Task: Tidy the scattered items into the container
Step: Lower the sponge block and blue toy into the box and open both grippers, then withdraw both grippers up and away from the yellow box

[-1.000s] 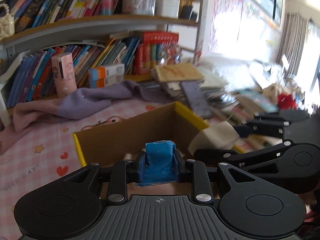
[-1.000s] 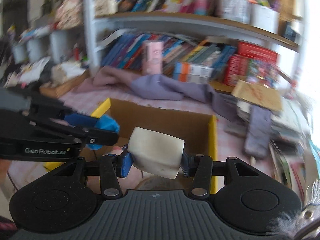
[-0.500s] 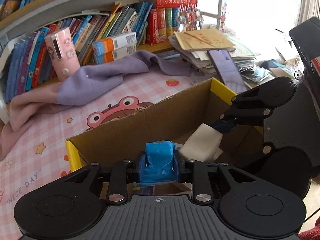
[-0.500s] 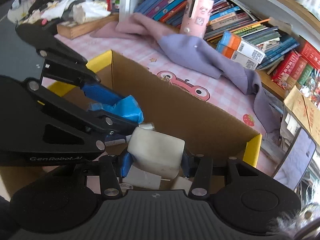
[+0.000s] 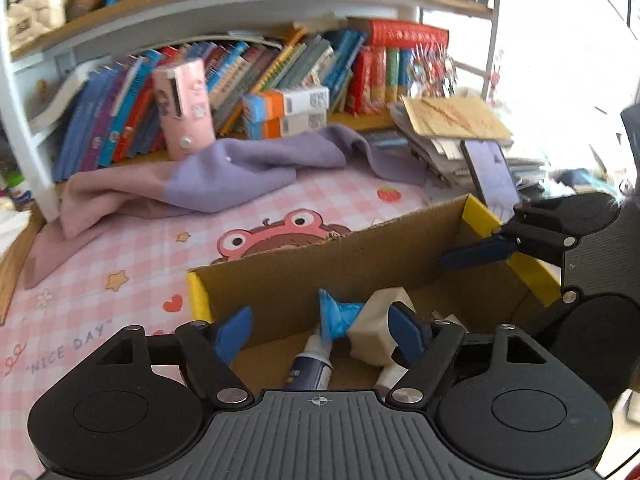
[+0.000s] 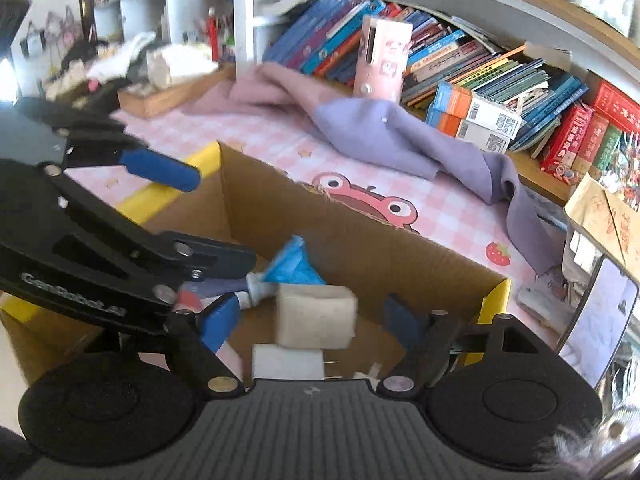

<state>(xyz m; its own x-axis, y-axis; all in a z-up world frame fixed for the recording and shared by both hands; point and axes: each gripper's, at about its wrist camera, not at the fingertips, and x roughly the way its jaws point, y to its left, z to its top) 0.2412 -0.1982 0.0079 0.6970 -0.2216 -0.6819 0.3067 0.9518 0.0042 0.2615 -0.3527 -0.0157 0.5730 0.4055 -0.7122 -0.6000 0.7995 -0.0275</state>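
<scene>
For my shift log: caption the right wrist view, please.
Right claw opening above the cardboard box, cream block loose between its fingers.

Readable: "NICE DAY" printed on the pink mat (image 5: 132, 280), near its left edge; "GenRobot.AI", blurred, along the left gripper (image 6: 192, 240) arm. QR codes on the orange boxes (image 6: 476, 114), unreadable. Book spines too blurred.

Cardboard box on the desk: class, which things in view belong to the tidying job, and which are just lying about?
Job:
cardboard box
cream block
blue wrapper
small bottle
white plug

Lying about:
purple cloth
pink case
shelved books
phone
</scene>
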